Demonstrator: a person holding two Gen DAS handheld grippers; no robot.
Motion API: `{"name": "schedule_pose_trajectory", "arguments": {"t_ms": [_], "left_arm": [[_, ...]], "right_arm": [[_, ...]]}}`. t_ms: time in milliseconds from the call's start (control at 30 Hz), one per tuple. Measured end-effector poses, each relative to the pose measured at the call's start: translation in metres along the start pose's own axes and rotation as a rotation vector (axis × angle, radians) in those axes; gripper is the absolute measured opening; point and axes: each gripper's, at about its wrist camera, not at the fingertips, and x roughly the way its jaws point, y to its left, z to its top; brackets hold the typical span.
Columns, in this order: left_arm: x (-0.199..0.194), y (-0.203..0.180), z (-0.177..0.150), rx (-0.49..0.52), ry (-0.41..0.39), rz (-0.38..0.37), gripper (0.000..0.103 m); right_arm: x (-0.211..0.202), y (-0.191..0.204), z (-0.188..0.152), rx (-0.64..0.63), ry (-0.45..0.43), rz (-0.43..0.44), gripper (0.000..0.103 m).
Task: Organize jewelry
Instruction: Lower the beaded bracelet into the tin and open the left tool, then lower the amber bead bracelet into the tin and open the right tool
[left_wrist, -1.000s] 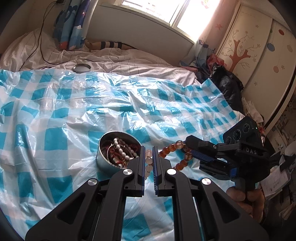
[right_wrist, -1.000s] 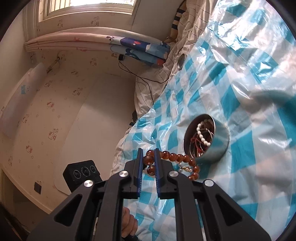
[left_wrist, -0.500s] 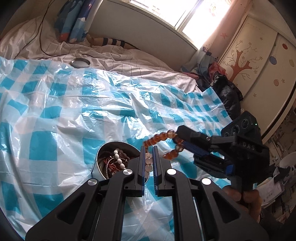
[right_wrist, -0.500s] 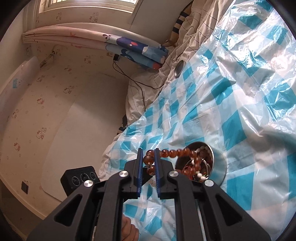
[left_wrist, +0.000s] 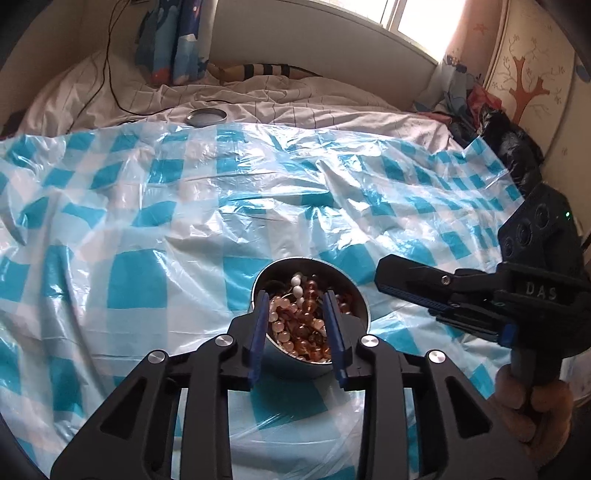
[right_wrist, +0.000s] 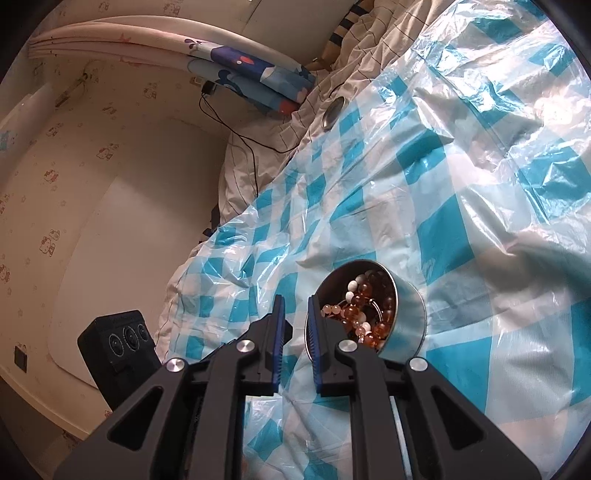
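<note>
A round metal tin (left_wrist: 295, 365) sits on the blue-and-white checked plastic sheet (left_wrist: 147, 221). It holds a heap of amber, pink and white bead bracelets (left_wrist: 303, 325). My left gripper (left_wrist: 295, 295) hovers just over the tin with its jaws opening; the beads lie below the gap and the pads press on nothing. In the right wrist view the tin (right_wrist: 410, 314) and beads (right_wrist: 362, 306) lie just right of my right gripper (right_wrist: 295, 301). It is shut to a narrow slit with nothing in it.
The tin's lid (left_wrist: 205, 117) lies at the sheet's far edge on the striped bedding. A black cable (left_wrist: 107, 74) trails over the bedding at the back left. A hand (left_wrist: 532, 417) holds the right gripper (left_wrist: 380, 273) just right of the tin. A wardrobe (left_wrist: 528, 74) stands at the right.
Both grippers came down over the tin. The bead strings that they held between them have dropped into the tin, and the left jaws have spread apart.
</note>
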Motion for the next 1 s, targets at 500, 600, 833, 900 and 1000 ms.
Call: {"name": "schedule_pose_trajectory", "arguments": {"t_ms": [500,600,833,900,1000], "left_arm": [[-0.009,-0.022,-0.009,0.141,-0.033,0.143,0.038],[-0.01,-0.023,-0.01,0.154,-0.043,0.162,0.039],[-0.015,-0.026,-0.011,0.179,-0.063,0.193,0.043],[-0.016,-0.028,-0.012,0.19,-0.069,0.204,0.044],[-0.019,-0.031,-0.012,0.203,-0.082,0.214,0.046]], "right_arm": [[0.006,0.004,-0.006,-0.016,0.025,-0.02,0.021],[0.007,0.002,-0.007,-0.013,0.029,-0.023,0.022],[0.009,0.003,-0.008,-0.016,0.036,-0.029,0.024],[0.01,0.003,-0.008,-0.016,0.039,-0.033,0.024],[0.01,0.003,-0.009,-0.02,0.04,-0.038,0.025]]}}
